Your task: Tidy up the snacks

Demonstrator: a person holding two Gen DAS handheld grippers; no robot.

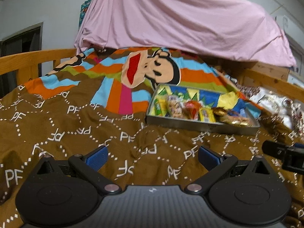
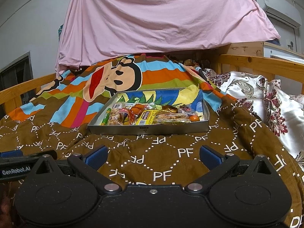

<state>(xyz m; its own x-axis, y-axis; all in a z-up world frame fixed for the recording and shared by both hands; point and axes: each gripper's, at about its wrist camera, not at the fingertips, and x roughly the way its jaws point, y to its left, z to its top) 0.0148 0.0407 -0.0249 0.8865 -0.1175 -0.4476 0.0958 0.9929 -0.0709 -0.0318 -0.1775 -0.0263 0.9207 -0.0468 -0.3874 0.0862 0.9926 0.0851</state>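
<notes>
A grey metal tin tray (image 2: 148, 130) (image 1: 201, 125) rests on the brown blanket of a bed and holds several wrapped snacks (image 2: 152, 115) (image 1: 190, 111): yellow, green and orange packets and gold wrappers. In the right wrist view it lies straight ahead; in the left wrist view it is ahead and to the right. My left gripper (image 1: 153, 156) and my right gripper (image 2: 153, 155) both hover open over the blanket in front of the tray, with nothing between their blue pads. The right gripper's body shows at the right edge of the left wrist view.
The brown "PF" blanket (image 2: 161, 163) with a coloured cartoon monkey patch covers the bed. A pink sheet (image 2: 161, 22) drapes behind it. Wooden bed rails (image 1: 30, 58) run along both sides. A floral pillow (image 2: 256, 98) lies at the right.
</notes>
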